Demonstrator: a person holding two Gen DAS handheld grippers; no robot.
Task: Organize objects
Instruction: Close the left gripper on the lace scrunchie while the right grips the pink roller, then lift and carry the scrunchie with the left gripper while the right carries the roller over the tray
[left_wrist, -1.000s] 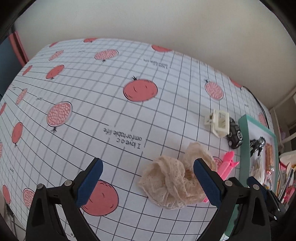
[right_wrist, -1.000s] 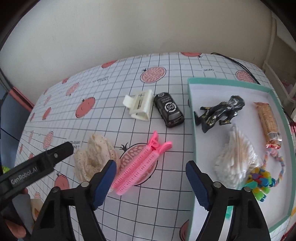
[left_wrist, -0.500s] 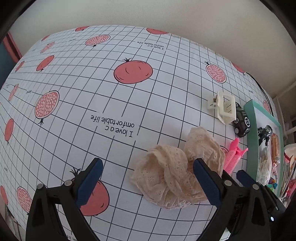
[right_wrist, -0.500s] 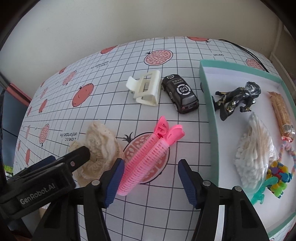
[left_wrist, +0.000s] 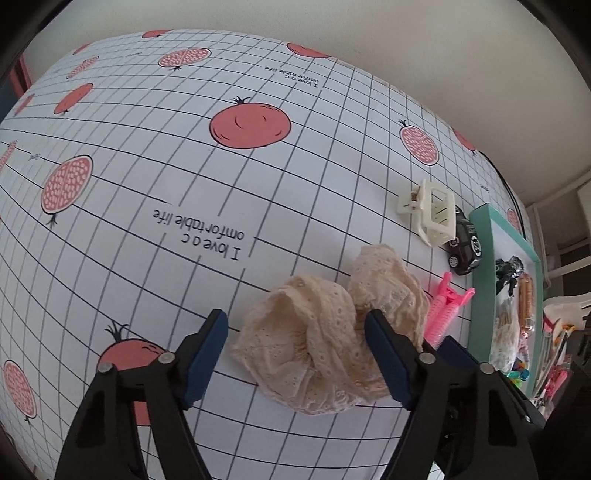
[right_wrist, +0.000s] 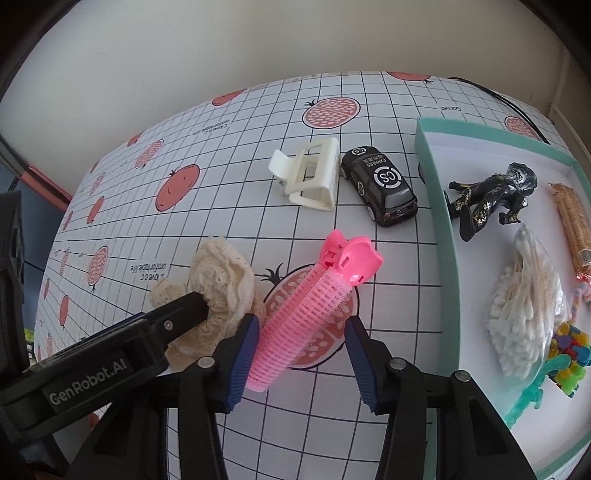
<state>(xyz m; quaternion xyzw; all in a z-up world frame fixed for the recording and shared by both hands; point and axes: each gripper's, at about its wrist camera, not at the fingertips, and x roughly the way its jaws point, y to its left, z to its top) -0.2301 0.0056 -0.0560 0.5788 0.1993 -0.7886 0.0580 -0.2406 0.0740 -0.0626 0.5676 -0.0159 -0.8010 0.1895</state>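
A cream lace scrunchie (left_wrist: 317, 332) lies crumpled on the pomegranate-print cloth. My left gripper (left_wrist: 295, 350) is open and low over it; the right pad covers the scrunchie's right lobe. In the right wrist view a pink hair clip (right_wrist: 314, 306) lies diagonally between the pads of my open right gripper (right_wrist: 303, 347). Its near end is against the left pad, and the right pad stands apart from it. The left gripper's finger (right_wrist: 184, 312) rests on the scrunchie (right_wrist: 221, 280) just left of the clip.
Beyond the clip sit a cream claw clip (right_wrist: 310, 173) and a black toy car (right_wrist: 380, 188). A teal-rimmed tray (right_wrist: 439, 221) on the right holds a black figurine (right_wrist: 487, 195), a bag of cotton swabs (right_wrist: 524, 306), a snack bar (right_wrist: 572, 221) and coloured beads (right_wrist: 569, 339).
Both grippers have come forward and lower. The right jaws have narrowed around the pink clip. The left gripper has closed in over the scrunchie, which now lies between its pads.
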